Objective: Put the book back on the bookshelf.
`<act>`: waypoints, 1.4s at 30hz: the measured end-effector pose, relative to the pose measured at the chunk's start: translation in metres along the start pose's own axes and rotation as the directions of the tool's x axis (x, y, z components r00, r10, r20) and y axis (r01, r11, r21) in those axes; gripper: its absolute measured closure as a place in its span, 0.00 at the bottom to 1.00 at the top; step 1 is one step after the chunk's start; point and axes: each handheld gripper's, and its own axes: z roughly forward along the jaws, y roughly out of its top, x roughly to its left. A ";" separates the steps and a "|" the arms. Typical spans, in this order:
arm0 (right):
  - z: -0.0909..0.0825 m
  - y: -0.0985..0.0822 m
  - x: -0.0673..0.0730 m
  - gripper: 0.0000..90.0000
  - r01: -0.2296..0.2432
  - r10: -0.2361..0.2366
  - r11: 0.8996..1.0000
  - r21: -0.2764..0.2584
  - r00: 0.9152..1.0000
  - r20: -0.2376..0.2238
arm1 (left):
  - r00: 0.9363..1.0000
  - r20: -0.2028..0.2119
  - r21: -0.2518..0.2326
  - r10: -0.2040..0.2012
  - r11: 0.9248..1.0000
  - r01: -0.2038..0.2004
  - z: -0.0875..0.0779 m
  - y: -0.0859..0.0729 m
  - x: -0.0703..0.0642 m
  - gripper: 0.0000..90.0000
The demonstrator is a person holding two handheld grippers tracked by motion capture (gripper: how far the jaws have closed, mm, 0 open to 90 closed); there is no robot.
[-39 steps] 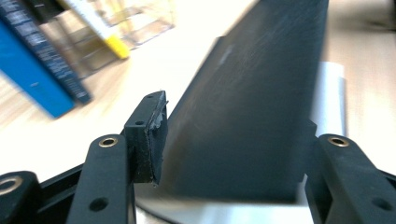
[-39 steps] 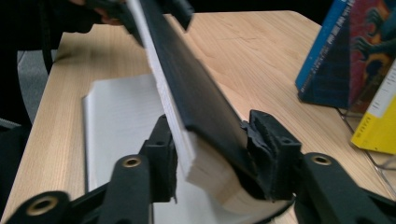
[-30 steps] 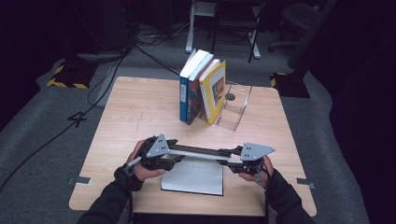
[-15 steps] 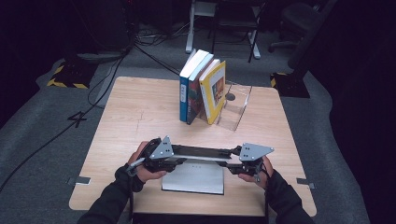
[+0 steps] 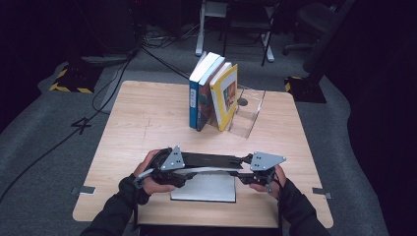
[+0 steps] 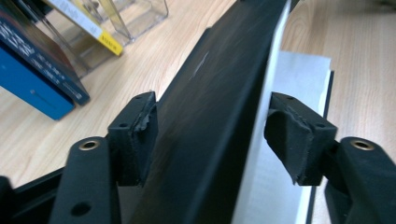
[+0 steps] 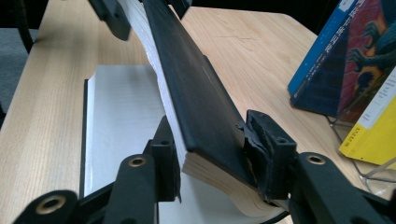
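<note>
At the table's near edge, the black book (image 5: 209, 164) lies crosswise, right tongs (image 7: 210, 154) pinching it, left tongs (image 6: 210, 135) spread around it.

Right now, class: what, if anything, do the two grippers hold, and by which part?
The black book, by its ends: right gripper clamps one end; left gripper straddles the other, pads apart from it.

Toward the far edge of the wooden worktop (image 5: 147, 118), a blue book (image 5: 195, 101), a dark book (image 5: 209, 98) and a yellow book (image 5: 227, 96) lean in a row against a clear acrylic stand (image 5: 248, 115).

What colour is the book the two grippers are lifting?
The book has a black cover and pale pages, clearest in the right gripper view.
</note>
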 end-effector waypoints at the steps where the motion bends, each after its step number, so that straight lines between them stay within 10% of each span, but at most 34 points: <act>1: 0.000 0.001 0.001 0.67 0.000 0.000 1.000 -0.001 1.000 0.006 | 1.000 -0.014 -0.003 0.003 1.000 -0.003 -0.002 0.003 -0.003 0.38; 8: 0.001 0.006 0.010 0.69 0.018 -0.019 1.000 0.012 0.999 0.029 | 0.992 -0.126 0.013 0.000 1.000 0.002 -0.002 0.013 -0.013 0.31; 21: 0.002 0.010 0.015 0.69 0.033 -0.034 0.999 0.024 0.999 0.020 | 0.996 -0.085 -0.071 0.004 0.997 -0.010 -0.020 0.023 -0.014 0.32; 33: 0.004 0.012 0.016 0.69 0.037 -0.037 0.999 0.030 0.999 0.019 | 0.999 -0.024 0.021 0.047 0.999 -0.047 0.023 0.034 -0.030 0.29; 42: 0.005 0.011 0.016 0.68 0.031 -0.031 0.999 0.030 0.999 0.018 | 0.993 -0.089 0.020 0.072 0.997 -0.070 0.036 0.040 -0.041 0.46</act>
